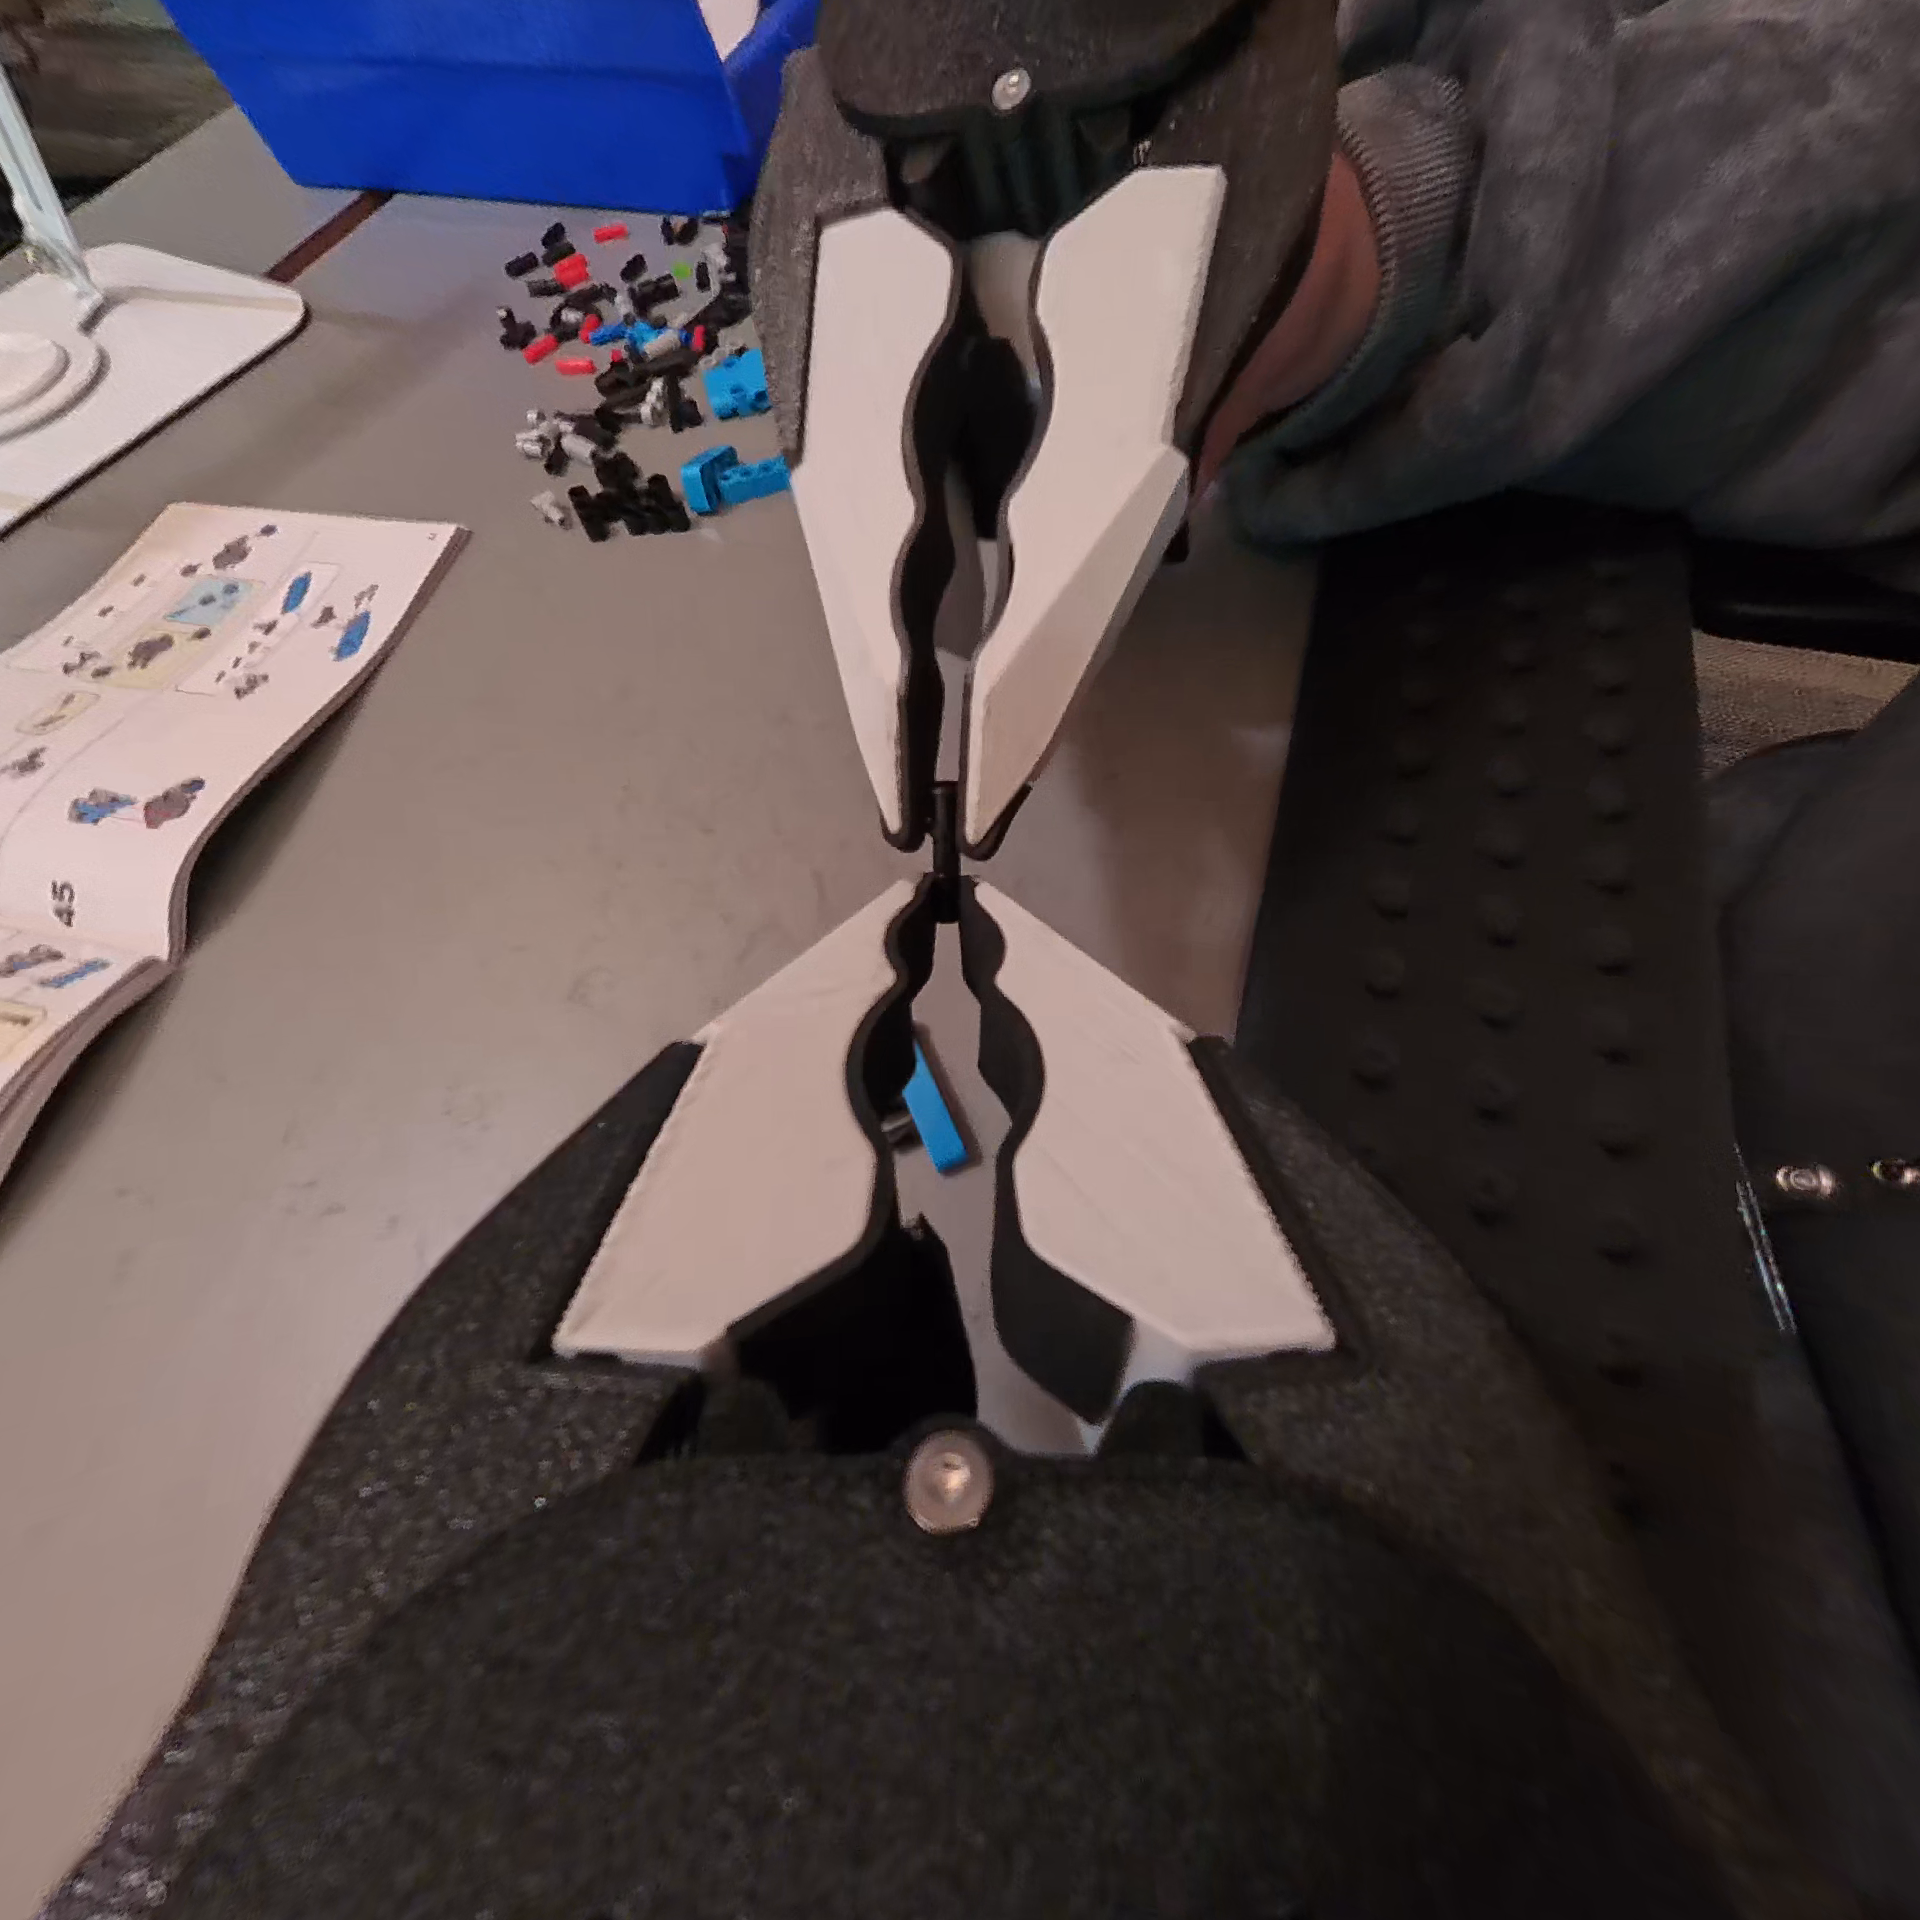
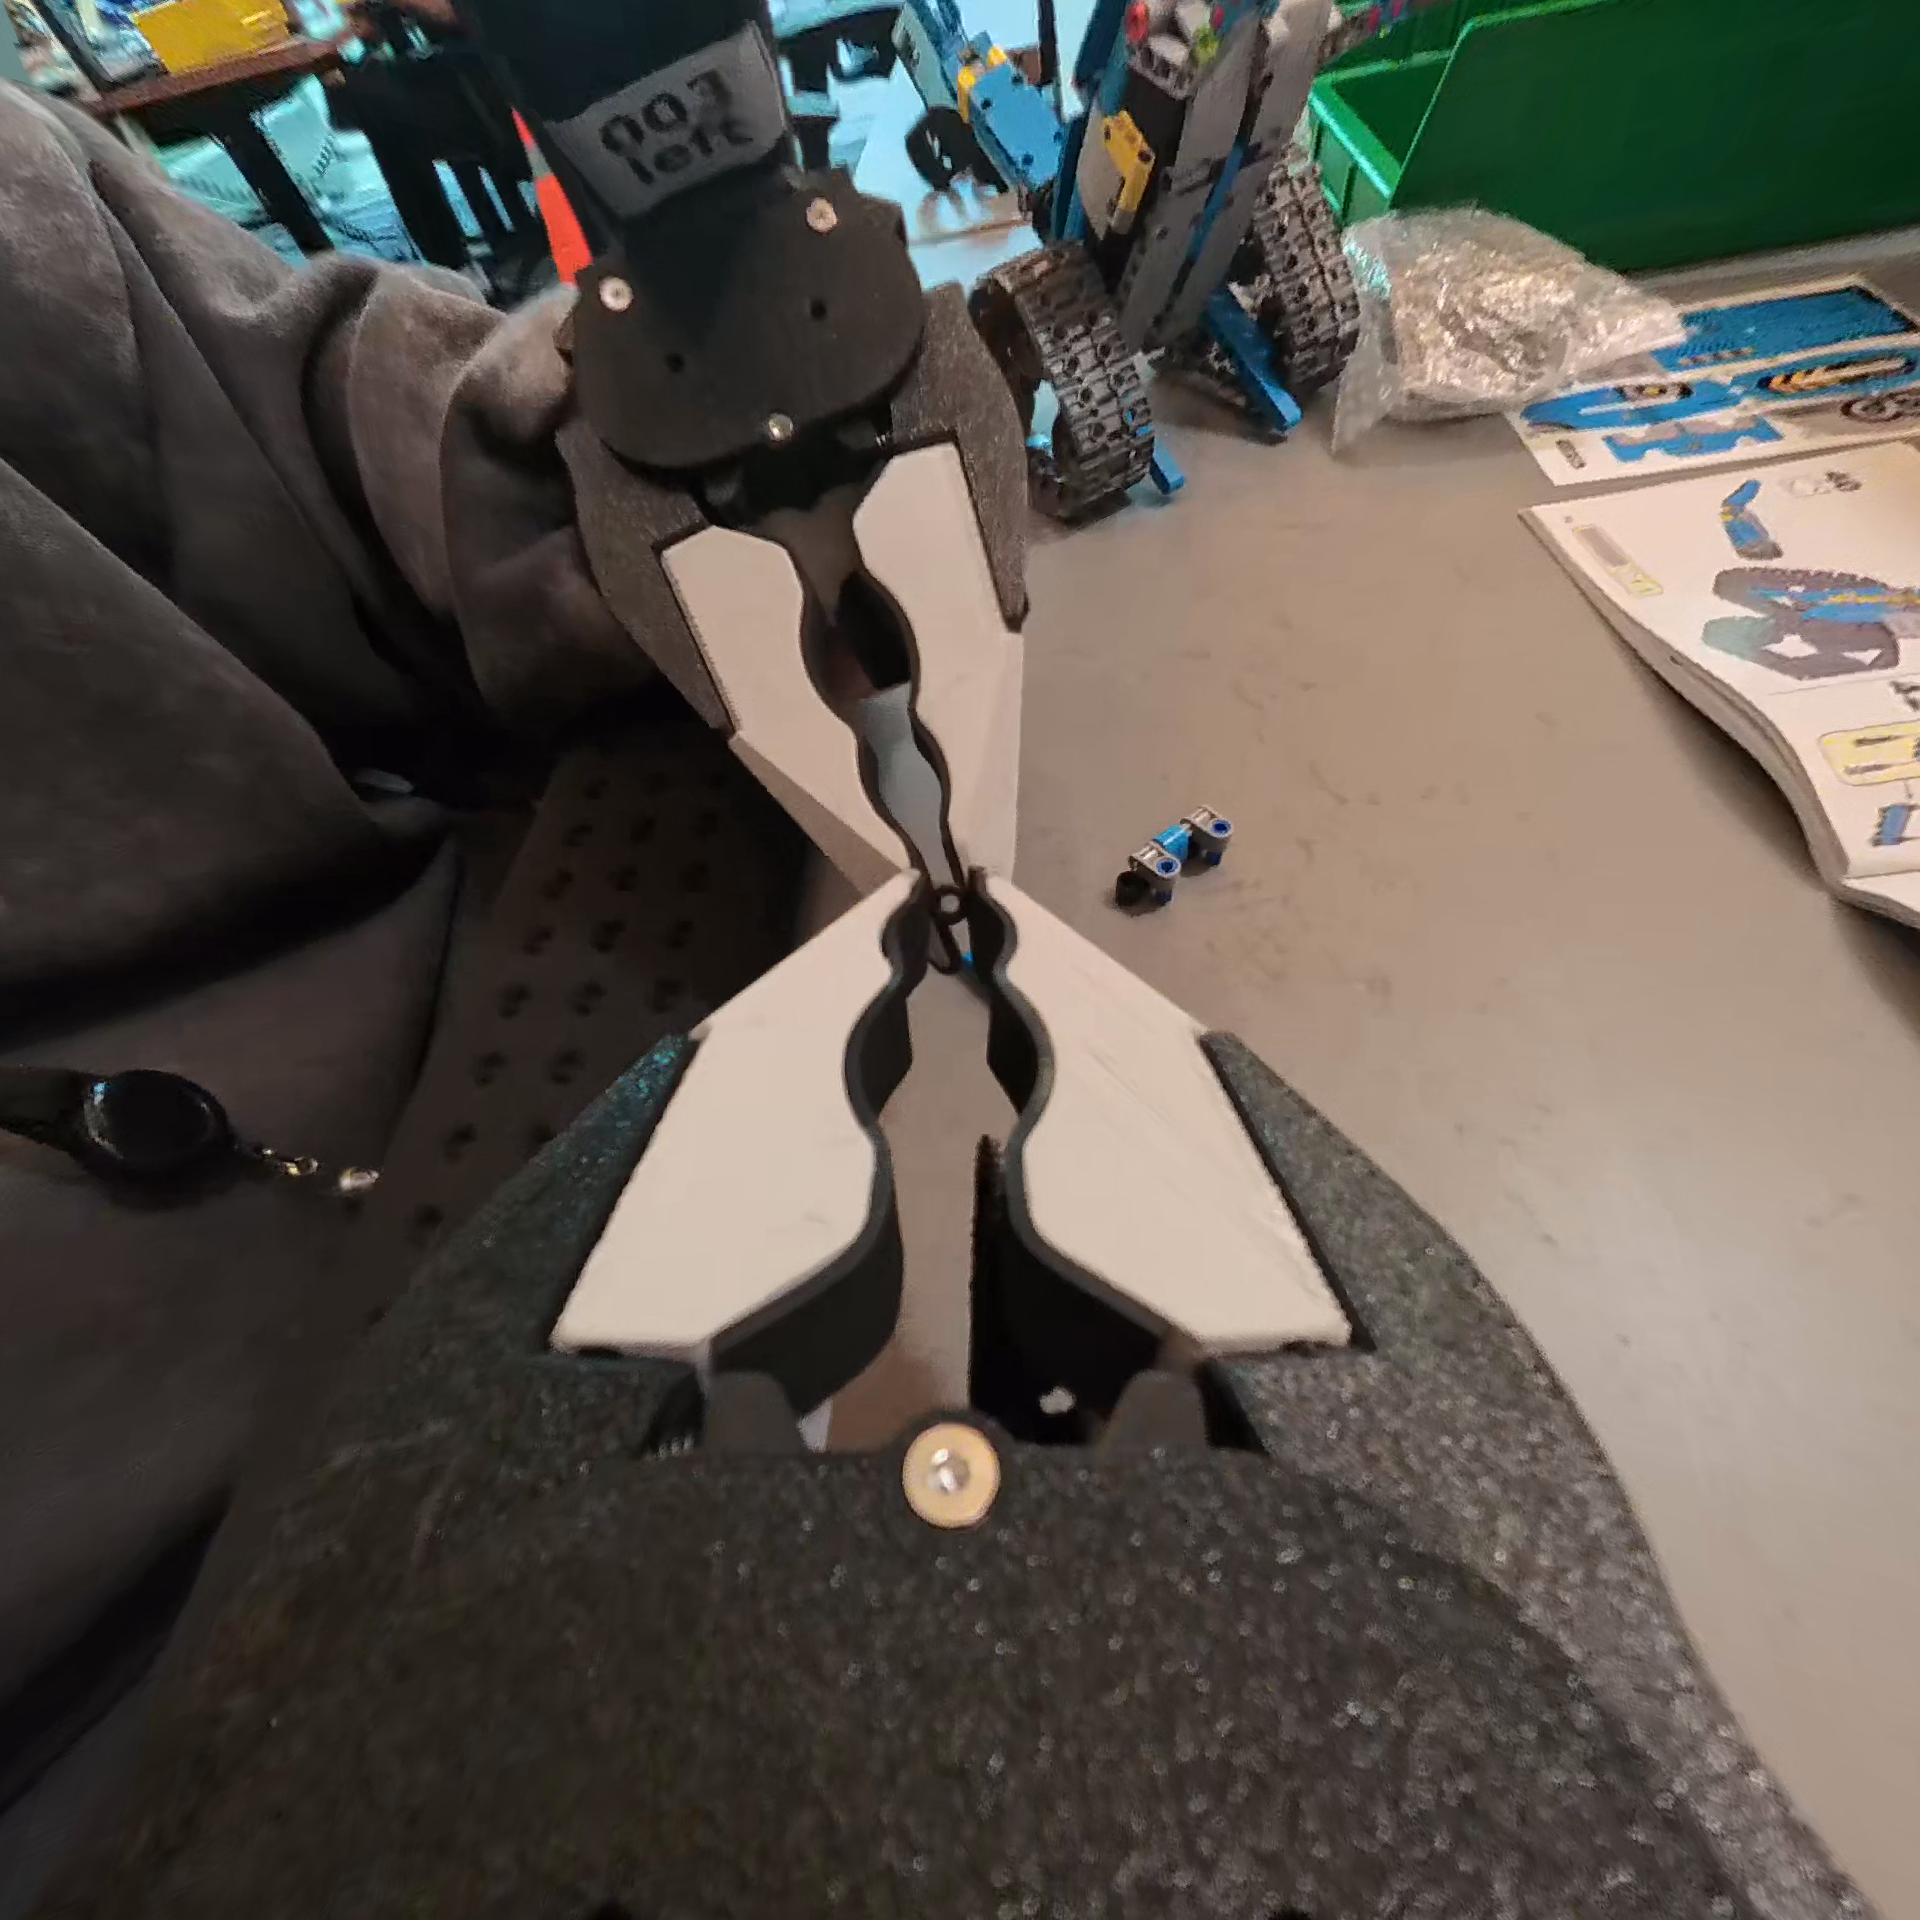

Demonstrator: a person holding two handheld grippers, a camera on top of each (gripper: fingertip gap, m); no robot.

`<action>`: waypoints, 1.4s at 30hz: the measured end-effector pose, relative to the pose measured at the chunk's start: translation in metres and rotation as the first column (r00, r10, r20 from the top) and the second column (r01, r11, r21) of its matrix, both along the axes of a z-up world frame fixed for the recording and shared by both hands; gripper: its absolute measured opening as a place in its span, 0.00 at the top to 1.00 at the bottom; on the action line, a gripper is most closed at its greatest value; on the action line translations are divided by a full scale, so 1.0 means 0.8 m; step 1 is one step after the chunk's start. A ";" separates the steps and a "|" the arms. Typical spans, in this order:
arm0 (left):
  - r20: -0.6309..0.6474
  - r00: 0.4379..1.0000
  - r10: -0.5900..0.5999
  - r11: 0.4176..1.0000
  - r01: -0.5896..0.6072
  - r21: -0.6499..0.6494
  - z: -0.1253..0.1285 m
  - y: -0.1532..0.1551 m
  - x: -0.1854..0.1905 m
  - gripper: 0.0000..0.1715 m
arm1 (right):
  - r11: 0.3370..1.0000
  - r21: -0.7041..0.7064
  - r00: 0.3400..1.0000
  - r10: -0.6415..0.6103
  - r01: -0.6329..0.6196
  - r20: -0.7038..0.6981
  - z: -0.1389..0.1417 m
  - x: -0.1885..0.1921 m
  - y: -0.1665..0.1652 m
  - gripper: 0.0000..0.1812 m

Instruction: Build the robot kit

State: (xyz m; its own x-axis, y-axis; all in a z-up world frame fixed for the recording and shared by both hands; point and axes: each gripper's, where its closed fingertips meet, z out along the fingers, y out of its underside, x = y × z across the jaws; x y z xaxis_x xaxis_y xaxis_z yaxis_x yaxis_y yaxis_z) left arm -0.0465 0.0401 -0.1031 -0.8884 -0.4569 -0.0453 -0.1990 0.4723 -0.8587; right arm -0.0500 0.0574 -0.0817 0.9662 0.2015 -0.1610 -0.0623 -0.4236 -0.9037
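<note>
My left hand-held gripper [image 1: 943, 896] and my right hand-held gripper [image 2: 948, 902] meet tip to tip above the grey desk [image 1: 540, 790], both pressed nearly together on one thin black pin [image 1: 943, 857] that bridges the small gap between them. In the right wrist view the piece at my tips looks more like a small black loop with a speck of blue behind it, though blur keeps me from being sure of its shape. A blue brick piece [image 1: 940, 1117] sits between my left fingers farther back; I cannot tell whether it is pinched or lies on the desk below.

The grip is the weak point. Each side catches the pin only at its very tips, so a slight twist or uneven pull could pop it free. If it falls, it may land on the dark perforated mat [image 1: 1475, 935] at the desk edge, where a black part hides easily, or on the grey sleeve [image 2: 208, 520]. Squeezing harder could make it shoot sideways. The loose pile of small parts [image 1: 634, 364] and the open booklet [image 1: 187, 727] lie well apart.
</note>
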 end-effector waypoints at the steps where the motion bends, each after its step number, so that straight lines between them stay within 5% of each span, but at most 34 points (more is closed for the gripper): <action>1: -0.027 0.999 0.023 1.000 -0.023 -0.002 -0.003 0.004 0.000 0.98 | 1.000 -0.015 1.000 -0.009 0.010 0.005 -0.004 0.002 0.001 0.97; 5: -0.206 0.973 0.106 0.994 -0.098 0.050 -0.032 0.038 -0.015 0.86 | 0.996 -0.083 0.997 -0.030 0.035 0.067 -0.013 0.011 0.001 0.97; 10: -0.159 0.976 0.146 0.977 -0.117 0.177 -0.047 0.047 -0.014 0.88 | 0.942 -0.324 0.982 0.134 -0.084 0.134 -0.056 0.004 0.018 0.97; 18: -0.141 0.983 0.114 0.954 -0.069 0.291 -0.073 0.041 -0.015 0.93 | 0.914 -0.386 0.979 0.177 -0.124 0.103 -0.074 0.013 0.024 0.97; 25: 0.186 0.983 -0.011 0.915 -0.065 0.398 -0.069 0.033 0.007 0.96 | 0.935 -0.348 0.988 0.115 -0.072 0.106 -0.067 0.024 0.002 0.97; 30: 0.476 0.856 -0.200 0.818 -0.121 0.562 -0.068 0.028 0.021 0.96 | 0.967 -0.254 0.992 0.009 0.024 0.128 -0.049 0.044 0.000 0.97; 36: 0.554 0.780 -0.293 0.759 -0.163 0.631 -0.067 0.023 0.021 0.96 | 0.958 -0.285 0.997 0.051 -0.032 0.057 -0.061 0.033 0.003 0.97; 42: 0.562 0.782 -0.270 0.761 -0.185 0.622 -0.066 0.026 0.023 0.96 | 0.938 -0.341 0.994 0.088 -0.063 0.059 -0.074 0.022 -0.001 0.97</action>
State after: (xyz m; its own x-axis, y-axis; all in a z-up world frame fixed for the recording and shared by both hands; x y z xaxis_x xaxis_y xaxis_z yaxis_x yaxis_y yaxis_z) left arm -0.0284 0.0613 -0.1560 -0.5833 -0.0814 -0.8081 0.2682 0.9199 -0.2862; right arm -0.0328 0.0567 -0.1410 0.9617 0.2205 -0.1631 0.0418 -0.7057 -0.7073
